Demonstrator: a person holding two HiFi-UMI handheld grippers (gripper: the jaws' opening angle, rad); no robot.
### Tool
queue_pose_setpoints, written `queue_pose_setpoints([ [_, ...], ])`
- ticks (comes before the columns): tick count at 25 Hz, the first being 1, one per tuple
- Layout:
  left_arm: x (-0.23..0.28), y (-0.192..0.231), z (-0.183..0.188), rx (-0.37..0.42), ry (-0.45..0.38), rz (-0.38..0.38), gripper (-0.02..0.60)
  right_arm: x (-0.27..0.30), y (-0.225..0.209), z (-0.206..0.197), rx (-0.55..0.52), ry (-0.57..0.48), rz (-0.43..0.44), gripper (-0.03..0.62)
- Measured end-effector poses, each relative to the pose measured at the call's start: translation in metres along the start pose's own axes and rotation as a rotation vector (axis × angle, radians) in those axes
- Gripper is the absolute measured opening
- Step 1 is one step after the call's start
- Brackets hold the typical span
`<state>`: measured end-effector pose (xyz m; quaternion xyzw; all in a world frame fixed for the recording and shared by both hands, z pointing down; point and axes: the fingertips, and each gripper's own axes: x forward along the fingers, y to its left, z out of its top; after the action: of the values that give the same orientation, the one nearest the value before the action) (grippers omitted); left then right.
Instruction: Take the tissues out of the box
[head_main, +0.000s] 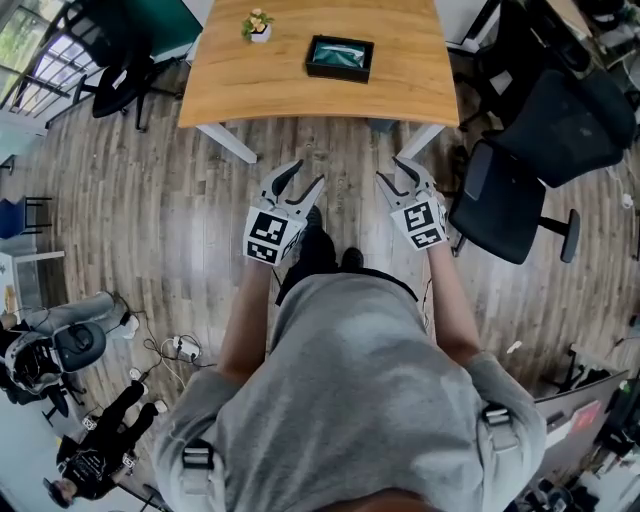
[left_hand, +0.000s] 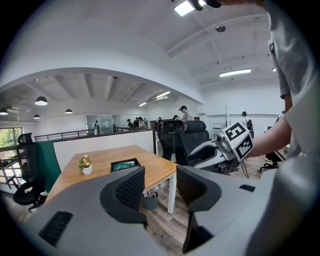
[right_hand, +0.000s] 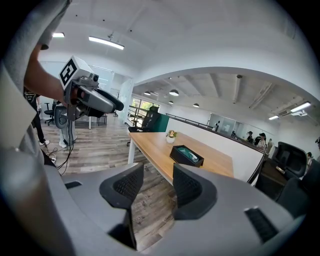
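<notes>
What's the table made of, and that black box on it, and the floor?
Table: probably wood or wood-look laminate, light and smooth, with grain streaks.
Box: matte black, straight walls, maybe card or plastic; can't tell which.
Floor: grey-brown planks with seams, wood or vinyl.

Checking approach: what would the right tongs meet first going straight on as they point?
Probably the near edge of the wooden table, short of the tissue box; only floor lies between it and the right tongs.

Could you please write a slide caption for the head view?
Person facing a wooden table with a tissue box and flower pot, left gripper and right gripper open, empty.
</notes>
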<state>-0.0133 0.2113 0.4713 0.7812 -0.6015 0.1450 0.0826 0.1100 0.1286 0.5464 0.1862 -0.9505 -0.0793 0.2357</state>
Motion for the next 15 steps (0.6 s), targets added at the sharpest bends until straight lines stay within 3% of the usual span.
queue_pose_setpoints([
  [15,0.029,0.061,-0.002,-0.032,-0.001,-0.040,0.213,0.053,-0.015,0.014,0.008,0.046,-0.015,0.192],
])
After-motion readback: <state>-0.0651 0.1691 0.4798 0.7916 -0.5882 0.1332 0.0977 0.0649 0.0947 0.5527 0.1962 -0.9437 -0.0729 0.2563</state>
